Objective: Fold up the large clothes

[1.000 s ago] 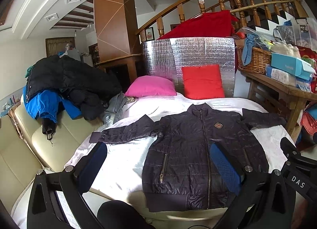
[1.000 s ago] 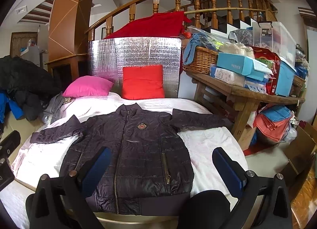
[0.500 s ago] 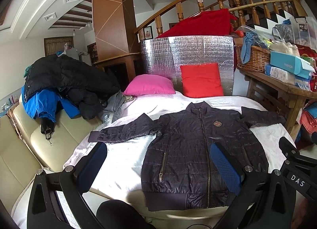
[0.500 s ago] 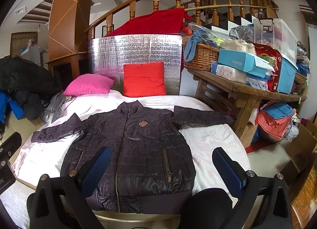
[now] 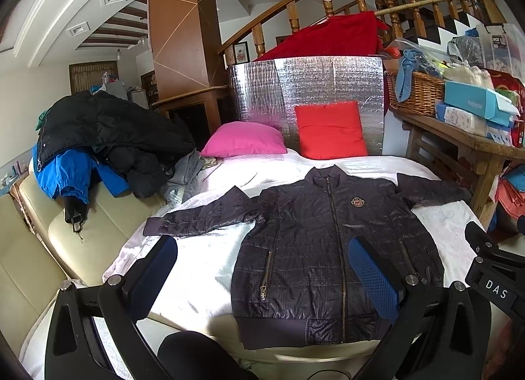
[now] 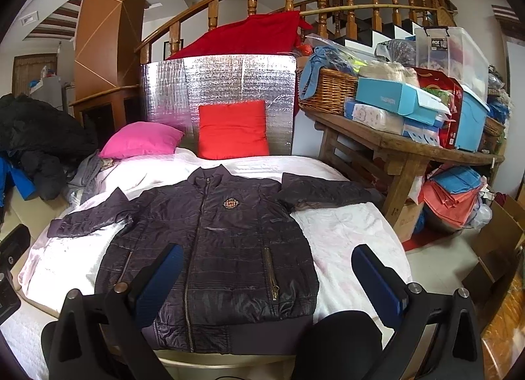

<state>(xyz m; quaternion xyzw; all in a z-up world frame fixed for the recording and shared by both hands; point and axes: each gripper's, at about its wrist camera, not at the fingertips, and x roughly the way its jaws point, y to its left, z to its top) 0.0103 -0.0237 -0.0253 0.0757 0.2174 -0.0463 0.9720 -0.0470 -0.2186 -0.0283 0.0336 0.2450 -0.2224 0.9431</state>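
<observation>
While the dark jacket [image 5: 331, 242] lay flat and zipped on the white bed [image 5: 197, 265], not yet folded, the left gripper [image 5: 262, 268] and right gripper [image 6: 267, 278] hung wide open and empty, so next probably came grabbing a sleeve.

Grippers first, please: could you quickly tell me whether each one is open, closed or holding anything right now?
Left gripper: open, holding nothing, above the dark jacket.
Right gripper: open, holding nothing, also clear of the jacket.
</observation>
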